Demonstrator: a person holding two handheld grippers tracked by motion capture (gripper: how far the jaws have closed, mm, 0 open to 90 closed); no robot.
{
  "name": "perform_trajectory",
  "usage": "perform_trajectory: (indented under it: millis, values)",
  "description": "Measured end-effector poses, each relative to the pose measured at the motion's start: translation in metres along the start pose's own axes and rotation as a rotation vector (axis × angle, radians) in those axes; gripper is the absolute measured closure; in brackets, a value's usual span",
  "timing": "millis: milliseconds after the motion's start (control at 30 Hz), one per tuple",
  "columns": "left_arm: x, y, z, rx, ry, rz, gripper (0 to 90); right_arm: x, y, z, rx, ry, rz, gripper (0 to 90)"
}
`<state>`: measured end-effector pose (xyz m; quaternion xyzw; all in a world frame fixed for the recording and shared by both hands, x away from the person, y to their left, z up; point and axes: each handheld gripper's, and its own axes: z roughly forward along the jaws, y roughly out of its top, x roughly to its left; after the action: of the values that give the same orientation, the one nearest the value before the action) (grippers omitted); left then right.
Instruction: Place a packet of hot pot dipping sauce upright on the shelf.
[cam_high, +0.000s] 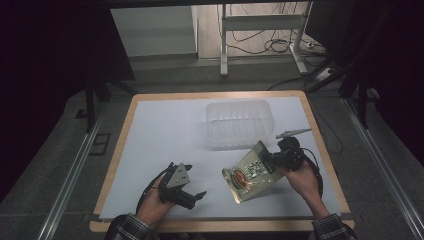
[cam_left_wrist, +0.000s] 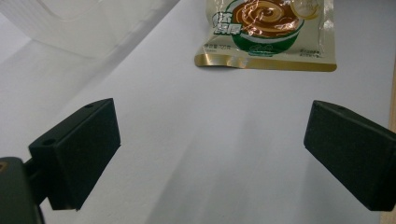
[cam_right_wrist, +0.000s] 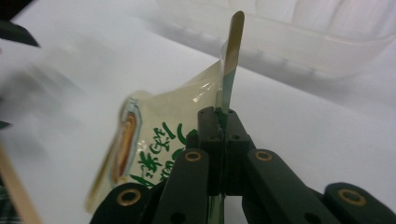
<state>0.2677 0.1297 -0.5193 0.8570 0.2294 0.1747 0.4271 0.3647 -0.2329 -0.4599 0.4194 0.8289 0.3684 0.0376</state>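
Left gripper (cam_high: 192, 192): low on the white table (cam_high: 165, 130), jaws spread wide with nothing between them; the food pouch lies ahead of it, toward its right jaw, well apart.

Food pouch (cam_high: 248, 176): glossy cream sachet, gold edging, printed bowl and green lettering; one edge is lifted off the table, just left of the right gripper.

Right gripper (cam_high: 270, 159): jaws closed tight, pinching the pouch's top edge.

Clear plastic container (cam_high: 239, 122): ribbed, just beyond the right gripper.
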Motion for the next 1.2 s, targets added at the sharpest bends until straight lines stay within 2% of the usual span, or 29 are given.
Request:
perform_trajectory:
  millis: [433, 600, 800, 1033, 1200]
  values:
    - [-0.001, 0.000, 0.000, -0.002, 0.000, 0.002, 3.3, 0.018, 0.026, -0.024, -0.031, 0.063, 0.006, 89.1]
    - [-0.001, 0.000, 0.000, 0.000, 0.000, 0.003, 3.3, 0.020, 0.037, -0.033, -0.055, 0.112, 0.031, 89.2]
    - [-0.001, 0.001, 0.000, -0.001, 0.000, 0.004, 3.3, 0.019, 0.044, -0.042, -0.078, 0.104, 0.062, 89.3]
    - [-0.001, 0.001, 0.000, 0.000, 0.000, 0.004, 3.3, 0.008, 0.053, -0.055, -0.121, 0.065, 0.097, 89.2]
    - [-0.001, 0.001, 0.000, 0.000, -0.001, 0.004, 3.3, 0.002, 0.057, -0.064, -0.148, 0.071, 0.125, 89.2]
